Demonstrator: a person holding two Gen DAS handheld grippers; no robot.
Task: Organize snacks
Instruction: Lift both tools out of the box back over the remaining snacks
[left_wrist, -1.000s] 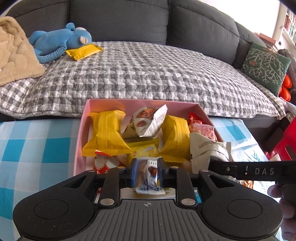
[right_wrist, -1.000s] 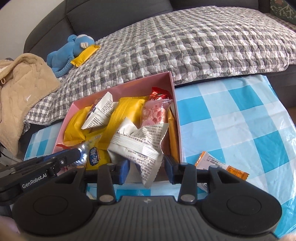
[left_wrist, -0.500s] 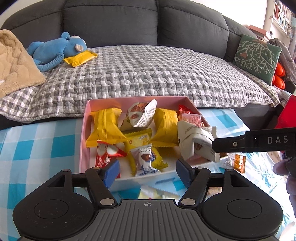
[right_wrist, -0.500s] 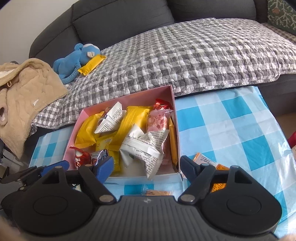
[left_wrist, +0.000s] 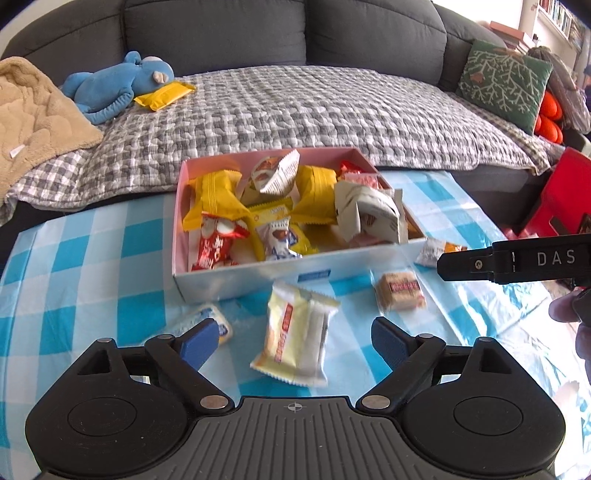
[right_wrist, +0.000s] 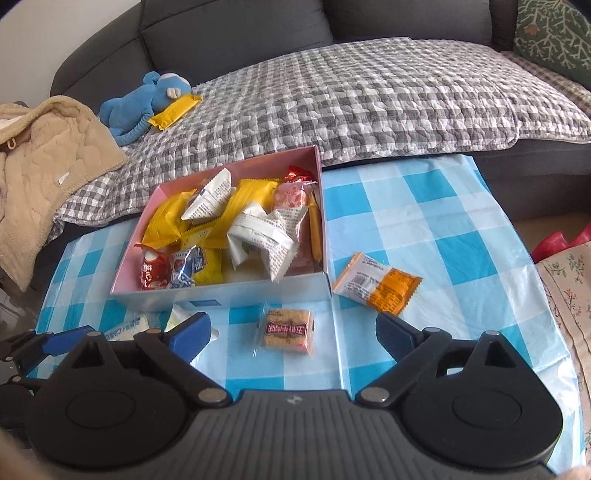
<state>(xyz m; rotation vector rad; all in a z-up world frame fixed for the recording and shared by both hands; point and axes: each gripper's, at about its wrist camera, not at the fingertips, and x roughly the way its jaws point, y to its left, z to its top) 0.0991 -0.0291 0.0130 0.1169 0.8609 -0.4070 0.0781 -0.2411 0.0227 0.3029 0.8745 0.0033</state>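
Box: ahead of both jaws we see the shallow pink-lined cardboard box (left_wrist: 295, 275), already heaped with wrapped snacks: yellow pouches, white printed packets, a red-and-white wrapper and a blue-and-silver one.
Progress: we judge the sorting well along; most snacks lie in the box, four remain on the blue-and-white checked tablecloth (right_wrist: 424, 206).
Left gripper (left_wrist: 293, 339): jaws spread wide, holding nothing.
Between left jaws: a pale yellow and white snack packet (left_wrist: 297, 341) lies flat on the cloth, clear of both pads.
By left jaw's left pad: a small white and blue wrapped sweet (left_wrist: 207, 321), partly hidden by the pad.
Right gripper (right_wrist: 291, 332): jaws spread wide, holding nothing.
Between right jaws: a square clear-wrapped biscuit with a red label (right_wrist: 287, 329), just short of the box wall.
Beyond right jaw's right pad: a white and orange sachet (right_wrist: 376, 283), beside the box corner.
Surroundings: grey checked quilt over a dark sofa (left_wrist: 295, 107), blue plush toy (left_wrist: 118, 85) with a stray yellow packet (left_wrist: 164, 96) touching it, well beyond the box.
Obstacles: we judge the crowded box leaves little flat room.
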